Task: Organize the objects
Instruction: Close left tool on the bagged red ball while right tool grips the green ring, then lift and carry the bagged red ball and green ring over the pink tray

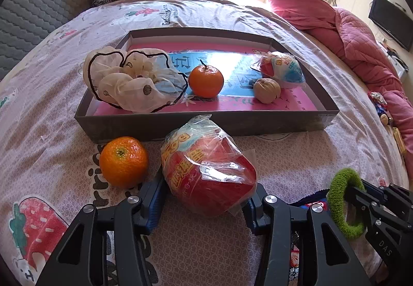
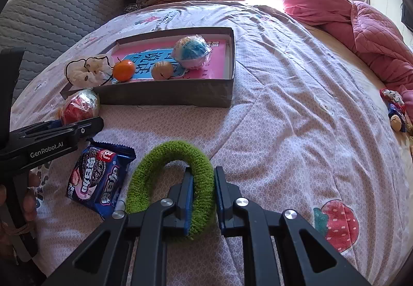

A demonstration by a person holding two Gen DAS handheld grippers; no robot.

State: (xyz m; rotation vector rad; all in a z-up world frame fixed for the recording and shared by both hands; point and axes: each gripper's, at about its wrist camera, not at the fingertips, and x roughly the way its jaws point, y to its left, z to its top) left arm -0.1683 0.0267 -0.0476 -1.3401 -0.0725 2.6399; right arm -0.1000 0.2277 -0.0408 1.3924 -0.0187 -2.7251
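Right wrist view is showing the right gripper pinching the green scrunchie while the left gripper is straddling the wrapped red snack, wanting a gentle, centred squeeze.

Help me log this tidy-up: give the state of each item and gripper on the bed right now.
Left gripper: shut on the red wrapped snack.
Right gripper: shut on the green scrunchie.
Box: open, no lid.
White scrunchie: in box, draped over its left wall.
Stemmed orange: in box.
Walnut: in box.
Blue wrapped snack: in box.
Loose orange: on bedsheet, outside box.
Cookie packet: sealed, on bedsheet.
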